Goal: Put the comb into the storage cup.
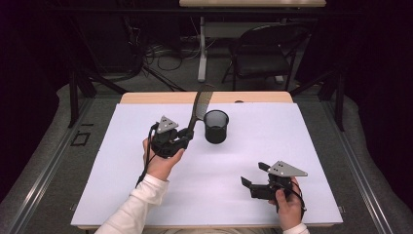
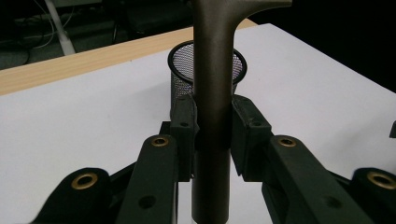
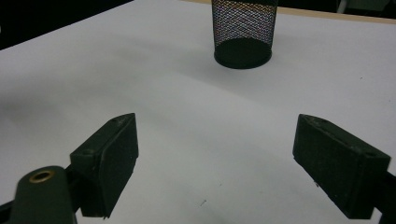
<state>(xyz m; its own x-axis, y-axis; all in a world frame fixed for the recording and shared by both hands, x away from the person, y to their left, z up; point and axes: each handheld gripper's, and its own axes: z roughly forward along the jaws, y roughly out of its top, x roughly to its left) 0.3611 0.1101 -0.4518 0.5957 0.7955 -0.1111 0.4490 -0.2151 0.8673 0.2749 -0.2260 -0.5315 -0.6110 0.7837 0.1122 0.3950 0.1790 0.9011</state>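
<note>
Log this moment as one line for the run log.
left tongs: shut on comb, held upright beside mesh cup | right tongs: open, empty, near the white mat | comb not yet in cup

In the left gripper view the comb [image 2: 212,93] runs off the top edge at twelve o'clock, teeth unseen, and hides the mesh cup's [image 2: 184,70] middle.

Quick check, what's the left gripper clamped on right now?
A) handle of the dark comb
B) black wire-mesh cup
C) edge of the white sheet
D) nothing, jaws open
A: in the left gripper view the left gripper pads press both sides of the dark comb handle, with the black wire-mesh cup standing free behind it.
</note>
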